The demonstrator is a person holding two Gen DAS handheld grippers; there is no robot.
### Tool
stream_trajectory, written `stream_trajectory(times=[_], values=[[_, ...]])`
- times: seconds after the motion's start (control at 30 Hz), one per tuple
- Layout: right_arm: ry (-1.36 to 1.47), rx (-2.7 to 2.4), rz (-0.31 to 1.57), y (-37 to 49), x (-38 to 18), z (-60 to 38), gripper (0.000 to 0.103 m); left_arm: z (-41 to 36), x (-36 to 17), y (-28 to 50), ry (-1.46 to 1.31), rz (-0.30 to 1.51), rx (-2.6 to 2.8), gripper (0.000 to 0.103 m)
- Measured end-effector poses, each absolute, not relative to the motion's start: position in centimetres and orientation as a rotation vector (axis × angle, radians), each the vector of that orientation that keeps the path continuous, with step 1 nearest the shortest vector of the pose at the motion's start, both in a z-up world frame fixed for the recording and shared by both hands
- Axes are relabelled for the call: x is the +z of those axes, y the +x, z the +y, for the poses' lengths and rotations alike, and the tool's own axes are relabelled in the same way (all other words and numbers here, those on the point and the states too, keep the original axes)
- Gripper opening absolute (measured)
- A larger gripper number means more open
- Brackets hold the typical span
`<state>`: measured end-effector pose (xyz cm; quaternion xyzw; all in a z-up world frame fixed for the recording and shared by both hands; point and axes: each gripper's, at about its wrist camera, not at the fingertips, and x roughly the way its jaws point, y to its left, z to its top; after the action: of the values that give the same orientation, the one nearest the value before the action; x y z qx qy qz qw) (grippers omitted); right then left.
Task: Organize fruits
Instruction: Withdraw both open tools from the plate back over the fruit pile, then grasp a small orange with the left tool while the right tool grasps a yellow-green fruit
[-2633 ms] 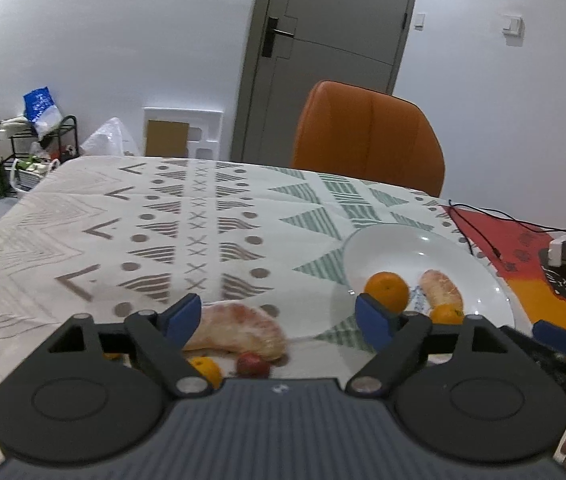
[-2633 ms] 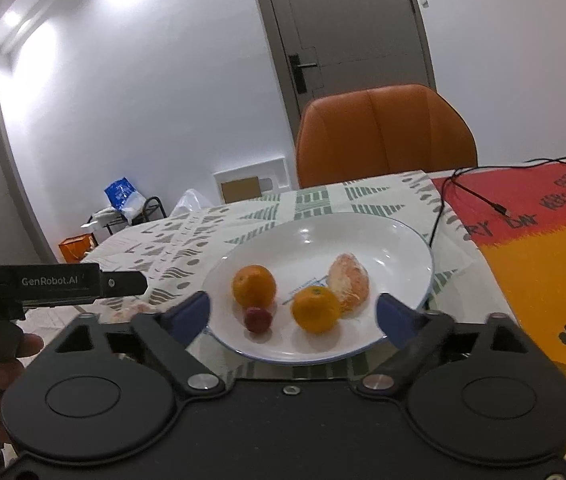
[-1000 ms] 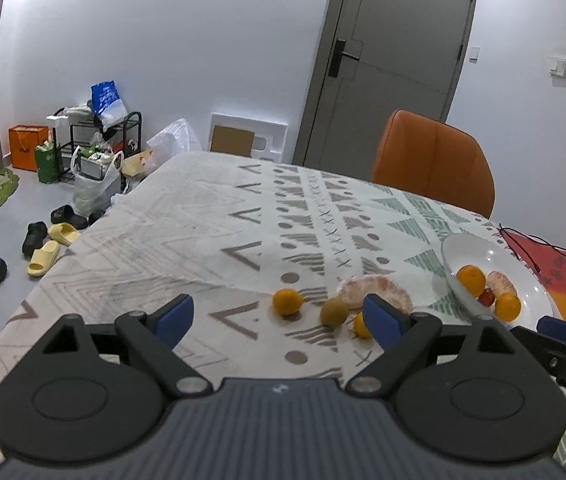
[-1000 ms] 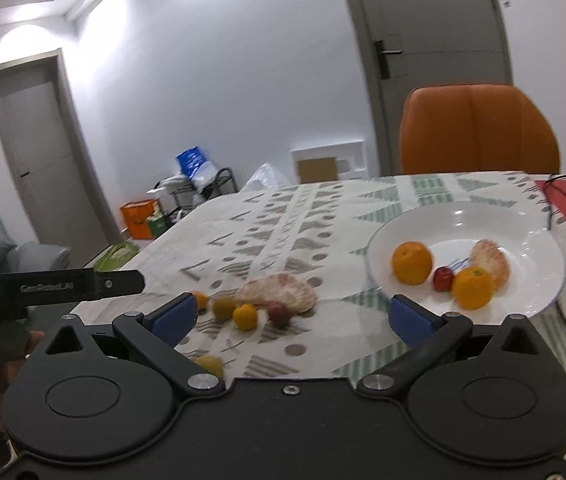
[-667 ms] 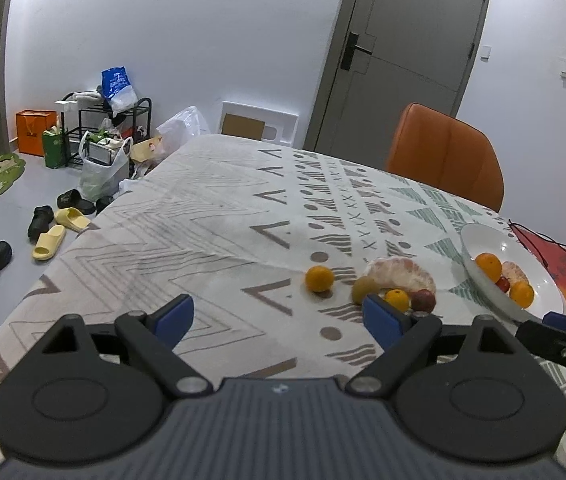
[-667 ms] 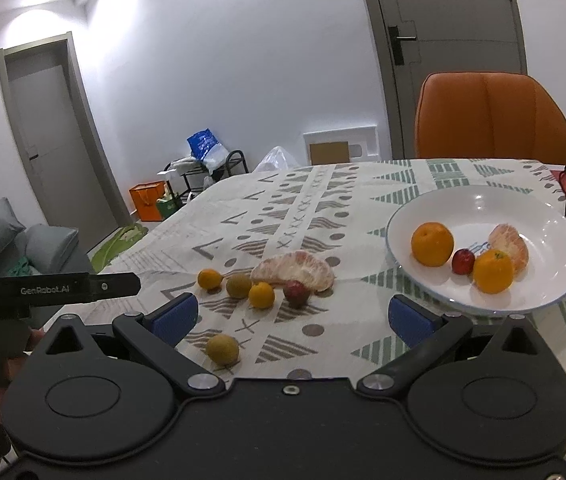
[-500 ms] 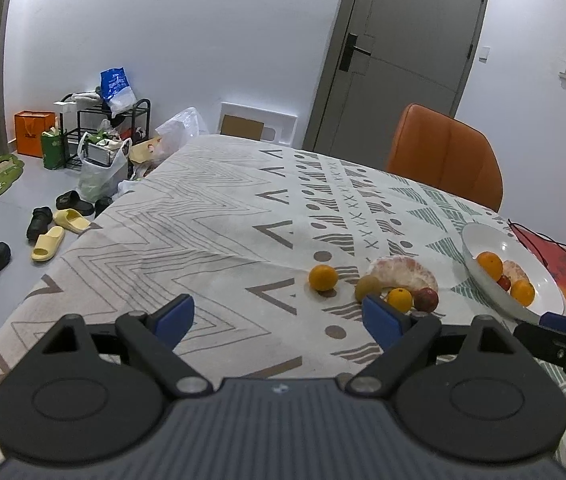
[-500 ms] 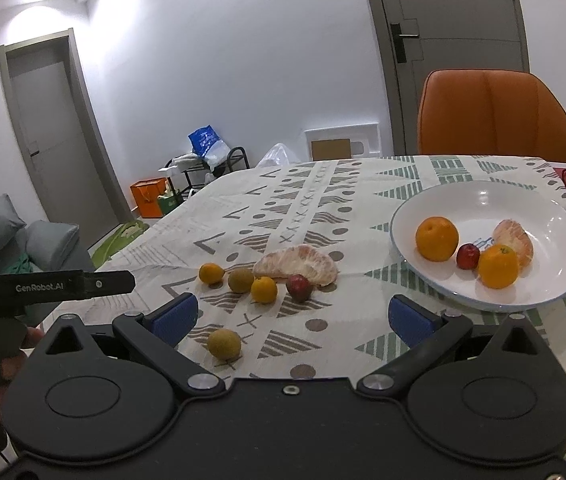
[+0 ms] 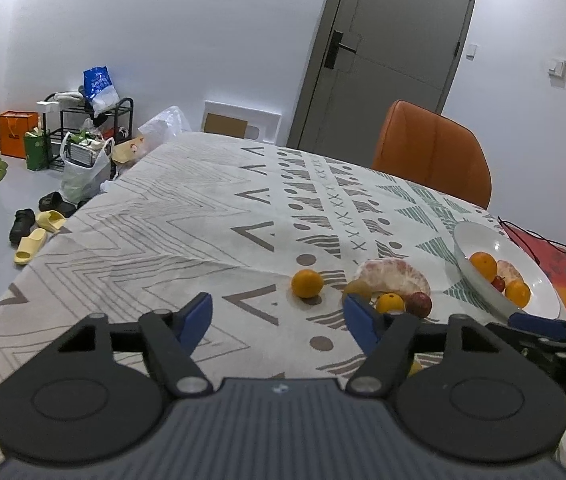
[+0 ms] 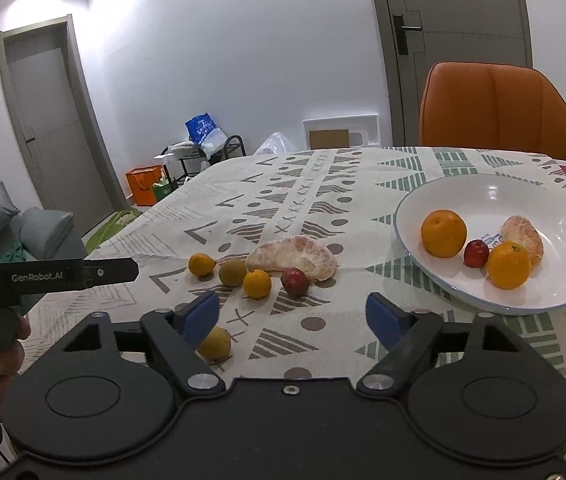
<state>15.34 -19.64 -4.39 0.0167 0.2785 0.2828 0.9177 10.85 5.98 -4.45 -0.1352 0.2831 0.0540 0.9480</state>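
Observation:
A white plate at the right holds two oranges, a small red fruit and a peeled citrus piece. On the cloth left of it lie a peeled pomelo segment, a small red fruit, two small oranges, a brownish round fruit and a yellowish one close to my right gripper's left finger. My right gripper is open and empty above the near cloth. My left gripper is open and empty, short of the loose fruits.
The table has a patterned cloth. An orange chair stands at the far side. Black cables and an orange-red mat lie right of the plate. Shoes, bags and a rack are on the floor at left.
Both grippers have drawn back from the plate and loose fruits, so more of the table shows. In the last half second they held almost still. Both stay open and empty.

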Motion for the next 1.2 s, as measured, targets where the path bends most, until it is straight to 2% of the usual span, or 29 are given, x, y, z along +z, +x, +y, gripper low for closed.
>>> stream_trajectory(times=[0.2,0.43,0.77,0.97,1.03,1.07,1.1,1.2], values=[[0.032,0.603,0.593,16.3,-4.6,-18.8,0.059,5.9,-5.1,12.4,-0.276,0.59,0.099,0.062],[0.024,0.618,0.615,17.3,-4.9,-17.7,0.055,6.0,-5.7,14.2,-0.288,0.603,0.084,0.054],[0.021,0.63,0.647,19.0,-5.2,-16.7,0.041,5.9,-6.8,16.7,-0.3,0.63,0.065,0.048],[0.011,0.622,0.652,19.6,-5.3,-16.4,0.04,5.9,-7.4,17.7,-0.298,0.642,0.061,0.042],[0.019,0.621,0.658,19.8,-5.3,-16.4,0.04,5.7,-7.4,18.0,-0.286,0.64,0.058,0.036],[0.022,0.623,0.657,19.8,-5.2,-16.4,0.04,5.8,-7.4,18.0,-0.283,0.643,0.057,0.026],[0.024,0.626,0.656,19.9,-5.2,-16.4,0.04,5.8,-7.4,18.1,-0.284,0.645,0.058,0.022],[0.021,0.642,0.648,19.9,-4.9,-15.9,0.04,6.1,-7.3,17.9,-0.294,0.636,0.058,0.022]])
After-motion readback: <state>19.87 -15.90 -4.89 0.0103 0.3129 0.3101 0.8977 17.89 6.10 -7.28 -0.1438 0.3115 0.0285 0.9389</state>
